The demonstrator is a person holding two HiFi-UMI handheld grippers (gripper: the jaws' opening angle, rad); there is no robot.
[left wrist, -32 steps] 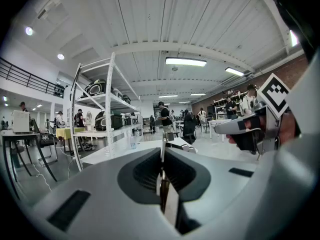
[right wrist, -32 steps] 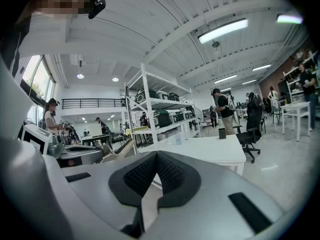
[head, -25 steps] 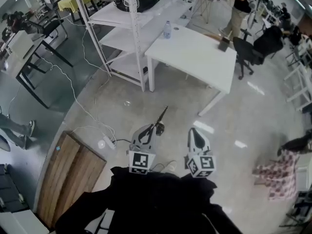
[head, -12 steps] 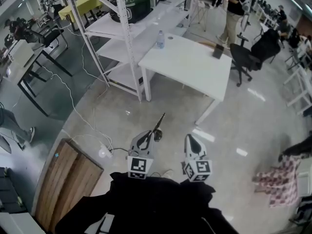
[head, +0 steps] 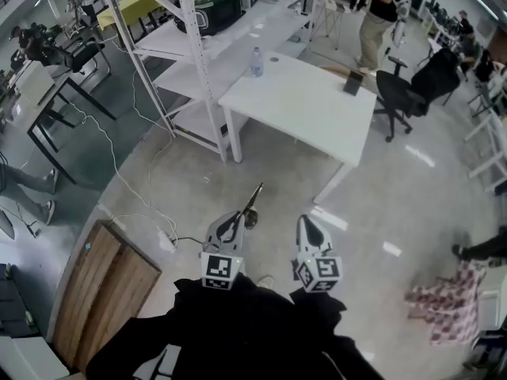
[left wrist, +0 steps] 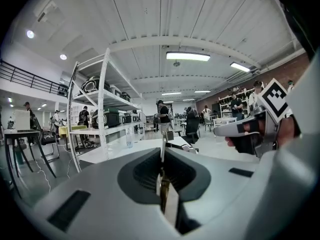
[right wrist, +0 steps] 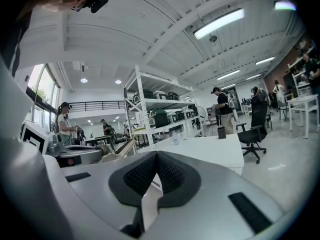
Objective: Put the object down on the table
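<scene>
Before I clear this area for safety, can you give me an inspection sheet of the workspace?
Surface: white table stands ahead, across the floor.
Job's things: slim rod-like tool held in the left tongs, not yet on the table.
Clutter: clear bottle and a small dark object on the table.
Grippers: left tongs shut on the tool; right tongs shut, nothing between them.
Cables: white cable trails over the floor towards a power strip.
Surroundings: white shelving, office chair, a standing person, wooden panel on the floor.
</scene>
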